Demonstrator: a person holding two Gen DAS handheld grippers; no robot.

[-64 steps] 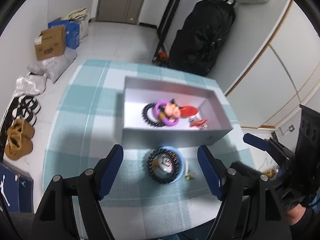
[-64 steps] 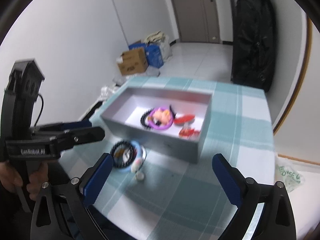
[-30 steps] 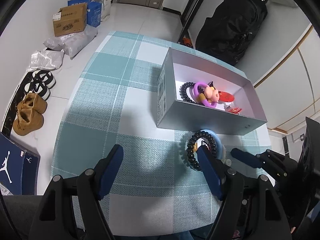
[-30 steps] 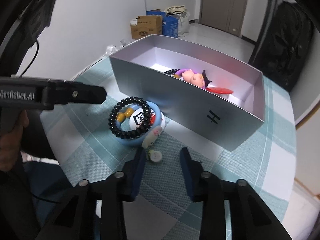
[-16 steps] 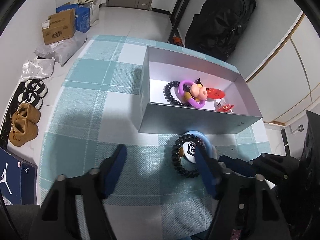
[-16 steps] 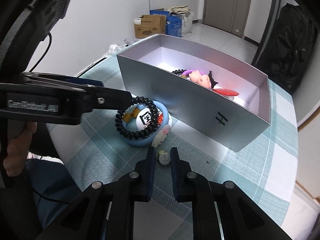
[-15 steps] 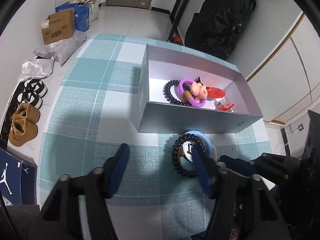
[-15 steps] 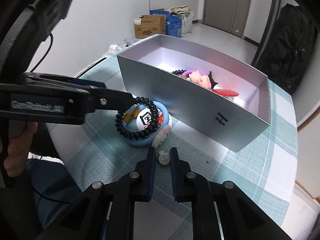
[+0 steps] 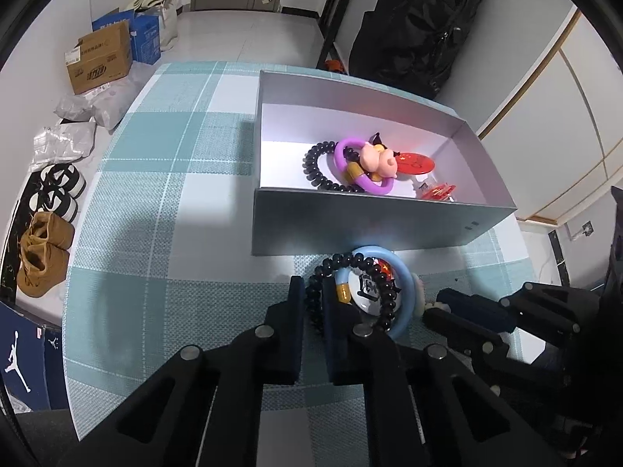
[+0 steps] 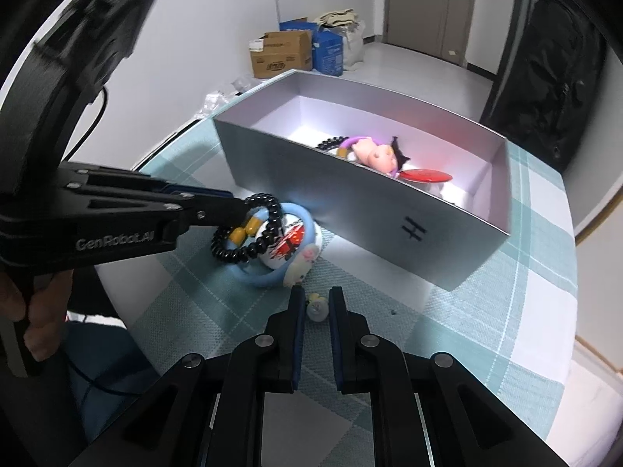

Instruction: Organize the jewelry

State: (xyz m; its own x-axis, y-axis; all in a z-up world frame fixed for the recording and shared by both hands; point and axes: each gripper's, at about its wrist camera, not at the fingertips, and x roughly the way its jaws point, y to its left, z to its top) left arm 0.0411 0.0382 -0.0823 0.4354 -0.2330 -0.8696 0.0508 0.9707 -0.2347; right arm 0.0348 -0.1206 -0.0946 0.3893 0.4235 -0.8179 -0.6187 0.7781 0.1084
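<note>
A grey open box (image 9: 389, 229) (image 10: 389, 225) holds a black bead bracelet (image 9: 311, 167), a purple ring with a pink figure (image 9: 370, 159) and red pieces (image 9: 416, 163). In front of the box lie a black bead bracelet (image 9: 350, 268) (image 10: 253, 241) and a light blue ring (image 9: 405, 284) (image 10: 268, 276) with a round charm. My left gripper (image 9: 311, 299) (image 10: 241, 210) is shut on the black bead bracelet's near side. My right gripper (image 10: 315, 303) is shut on a small white charm (image 10: 316, 308) on the cloth.
The table (image 9: 163, 202) has a teal checked cloth, with its edge close on the left and front. Cardboard boxes (image 9: 101, 58), bags and shoes (image 9: 43, 257) lie on the floor left. A black backpack (image 9: 420, 19) stands behind the box.
My left gripper has closed from wide open onto the black bead bracelet in front of the box. My right gripper stays shut on the small charm, barely moved.
</note>
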